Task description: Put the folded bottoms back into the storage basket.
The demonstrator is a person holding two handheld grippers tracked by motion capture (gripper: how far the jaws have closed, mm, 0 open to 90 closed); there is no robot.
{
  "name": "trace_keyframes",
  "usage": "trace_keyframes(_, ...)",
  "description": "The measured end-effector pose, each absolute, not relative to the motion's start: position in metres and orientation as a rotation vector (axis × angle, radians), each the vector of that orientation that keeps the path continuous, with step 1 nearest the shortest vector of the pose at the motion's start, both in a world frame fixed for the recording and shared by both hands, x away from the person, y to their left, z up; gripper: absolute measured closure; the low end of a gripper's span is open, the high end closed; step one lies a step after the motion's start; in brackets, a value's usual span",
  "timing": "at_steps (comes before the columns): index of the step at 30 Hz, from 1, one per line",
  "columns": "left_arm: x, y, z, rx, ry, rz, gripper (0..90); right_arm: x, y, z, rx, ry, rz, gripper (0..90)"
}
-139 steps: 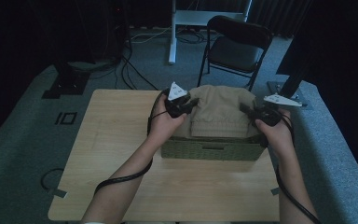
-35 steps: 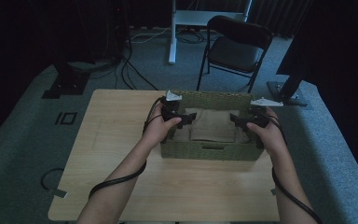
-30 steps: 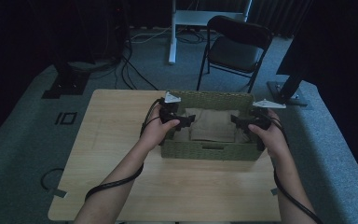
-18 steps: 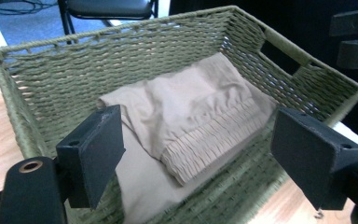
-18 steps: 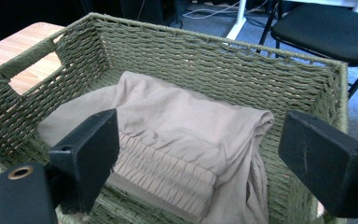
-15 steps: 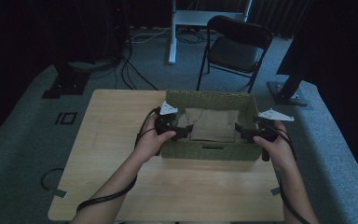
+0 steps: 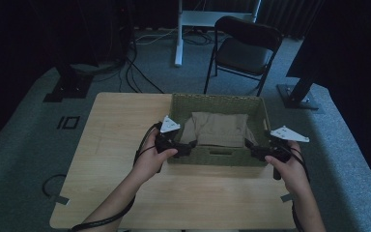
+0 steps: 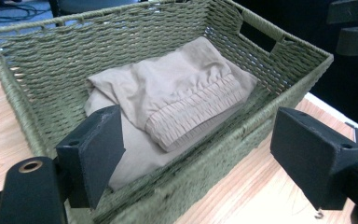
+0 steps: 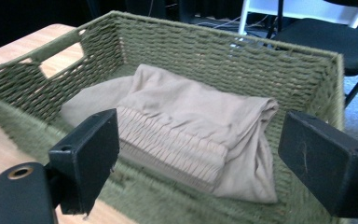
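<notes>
Wooden table (image 7: 125,121), folded garment (image 8: 177,98) in basket (image 8: 37,79), beyond open fingers (image 8: 98,149)

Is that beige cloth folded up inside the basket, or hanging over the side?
Folded and inside. The beige cloth lies as a compact bundle on the floor of the green basket, its gathered band on top, nothing draped over the rim.

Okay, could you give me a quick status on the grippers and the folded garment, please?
Left gripper open, right gripper open, both empty at the basket corners. Folded beige garment lying inside. Nothing in the way.
</notes>
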State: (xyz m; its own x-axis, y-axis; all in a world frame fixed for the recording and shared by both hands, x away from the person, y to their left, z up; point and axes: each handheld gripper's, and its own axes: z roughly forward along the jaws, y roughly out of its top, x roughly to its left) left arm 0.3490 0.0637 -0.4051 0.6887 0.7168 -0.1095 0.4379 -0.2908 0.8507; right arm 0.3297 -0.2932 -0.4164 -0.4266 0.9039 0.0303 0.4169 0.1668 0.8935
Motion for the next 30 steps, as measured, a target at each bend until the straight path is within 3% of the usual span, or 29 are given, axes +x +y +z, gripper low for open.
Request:
trace_keyframes(20, 0.307, 0.083, -0.445, 1.975, 0.894, 0.373, 18.3, 0.288, -0.297, -0.458, 1.258, 1.945, 1.186, 12.1)
trace_keyframes(30, 0.3, 0.087, -0.476, 2.025, 0.905, 0.351, 18.3, 0.278, -0.304, -0.499, 1.329, 1.959, 1.129, 12.1)
